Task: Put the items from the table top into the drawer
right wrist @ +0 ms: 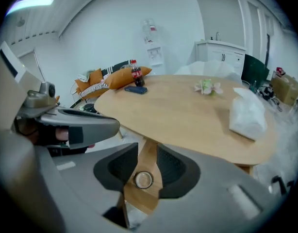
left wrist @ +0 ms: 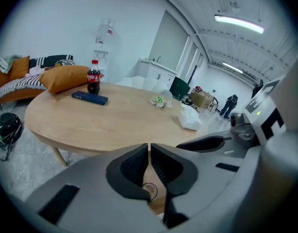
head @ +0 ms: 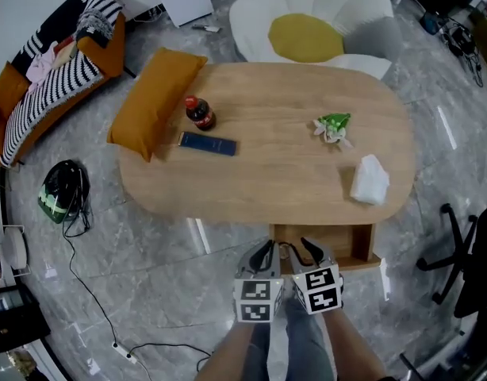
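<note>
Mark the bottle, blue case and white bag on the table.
bottle [head: 202, 117], head view, on its dark body below the red cap.
blue case [head: 207, 143], head view, middle of its top face.
white bag [head: 370, 179], head view, centre of its crumpled top.

The grey two-jaw left tool [head: 266, 252] and the grey two-jaw right tool [head: 308, 251] are held close side by side, both pitched forward and downward. The left jaws are brought almost together; the right jaws are held apart. Both forearms [head: 228, 354] are stretched forward.
</note>
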